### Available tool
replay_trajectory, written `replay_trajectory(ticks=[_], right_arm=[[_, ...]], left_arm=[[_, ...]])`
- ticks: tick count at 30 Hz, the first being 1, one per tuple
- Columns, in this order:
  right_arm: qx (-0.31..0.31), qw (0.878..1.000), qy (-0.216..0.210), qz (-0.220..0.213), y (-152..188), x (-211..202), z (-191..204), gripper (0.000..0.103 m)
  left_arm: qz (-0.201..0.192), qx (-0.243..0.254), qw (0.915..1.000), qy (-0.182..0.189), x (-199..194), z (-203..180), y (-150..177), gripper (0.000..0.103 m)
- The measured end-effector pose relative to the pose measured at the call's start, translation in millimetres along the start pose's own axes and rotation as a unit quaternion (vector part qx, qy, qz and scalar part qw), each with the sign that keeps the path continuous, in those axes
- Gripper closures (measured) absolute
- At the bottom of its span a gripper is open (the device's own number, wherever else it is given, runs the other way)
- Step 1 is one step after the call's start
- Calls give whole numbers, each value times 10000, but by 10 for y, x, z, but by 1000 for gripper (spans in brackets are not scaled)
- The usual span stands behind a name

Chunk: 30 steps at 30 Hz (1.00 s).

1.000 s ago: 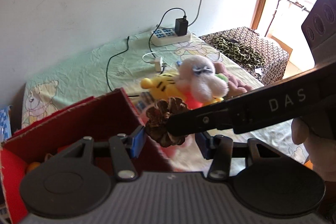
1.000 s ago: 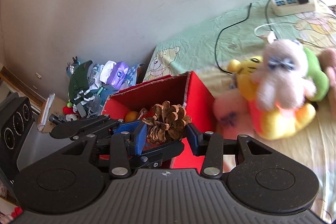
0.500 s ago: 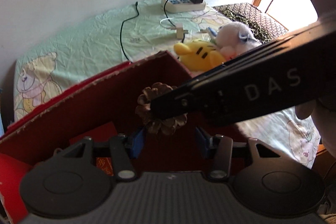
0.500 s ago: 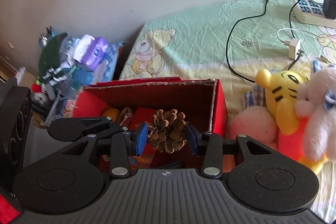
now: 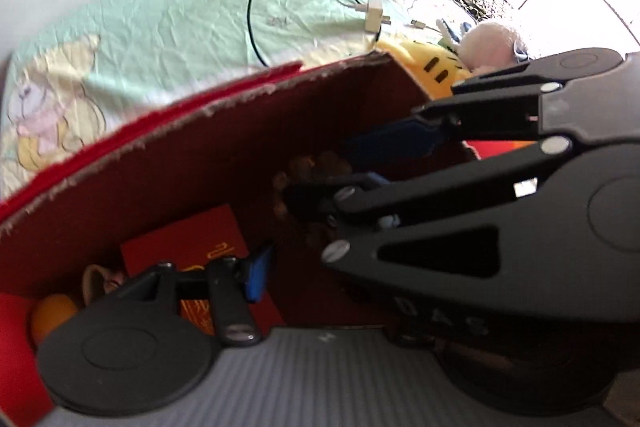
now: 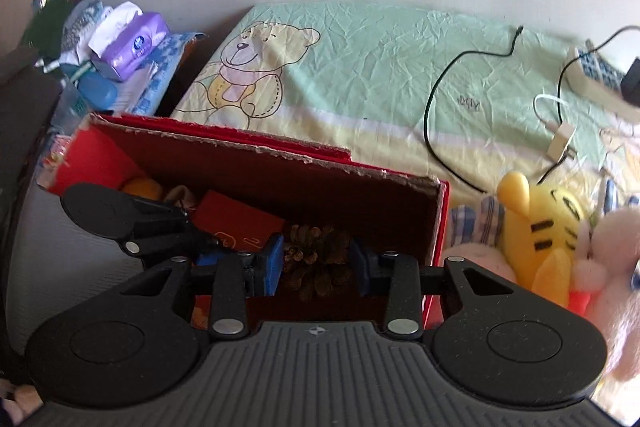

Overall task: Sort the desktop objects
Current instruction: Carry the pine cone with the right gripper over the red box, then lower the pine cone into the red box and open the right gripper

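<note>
The right gripper [image 6: 316, 269] has its blue pads clamped on a brown pine cone [image 6: 318, 263], held inside the open red cardboard box [image 6: 280, 163] above a red envelope [image 6: 236, 221]. The right gripper crosses the left wrist view, hiding one finger of the left gripper [image 5: 320, 267]; its spread cannot be told. Yellow and white plush toys [image 6: 548, 227] lie beside the box.

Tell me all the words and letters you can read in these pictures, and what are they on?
"DAS": pale letters on the black arm of the right gripper, blurred in the left wrist view.
Gold characters on the red packet in the red box: too blurred to read.
Small dark mark on the green bedsheet: too small to read.
Logo on the purple tissue pack: too small to read.
</note>
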State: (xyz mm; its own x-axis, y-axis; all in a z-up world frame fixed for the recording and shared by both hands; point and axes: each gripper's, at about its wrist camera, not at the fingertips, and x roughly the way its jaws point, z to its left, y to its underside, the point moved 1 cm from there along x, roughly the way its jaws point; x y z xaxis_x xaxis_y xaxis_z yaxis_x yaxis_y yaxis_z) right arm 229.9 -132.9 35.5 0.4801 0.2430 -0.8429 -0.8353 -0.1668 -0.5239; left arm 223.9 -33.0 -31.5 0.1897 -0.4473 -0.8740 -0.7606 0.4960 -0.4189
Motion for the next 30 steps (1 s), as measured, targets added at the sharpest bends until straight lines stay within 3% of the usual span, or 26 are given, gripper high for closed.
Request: replay_trajectory(ticks=[4,14,16,20,30], right_arm=[[-117,9998,127,-33,-26,34,23,64],[-64,9997,135,184,-114,77,22,59],[-77,9996,189,215,-127,64,23,53],[70,9994,177,288,-153,31,-30,53],[478,9988,-48,-126,-115,-130,-112,54]], left_arm=[[64,-210,9993,294,14,88,5,33],[164,-652,9941,854,28,267,5,32],[151,-690,9935,891,31,280,-4,30],[115,-672,9937,893,17,273,-4,30],[-41,-624,9948,799,-38,278,0,30]])
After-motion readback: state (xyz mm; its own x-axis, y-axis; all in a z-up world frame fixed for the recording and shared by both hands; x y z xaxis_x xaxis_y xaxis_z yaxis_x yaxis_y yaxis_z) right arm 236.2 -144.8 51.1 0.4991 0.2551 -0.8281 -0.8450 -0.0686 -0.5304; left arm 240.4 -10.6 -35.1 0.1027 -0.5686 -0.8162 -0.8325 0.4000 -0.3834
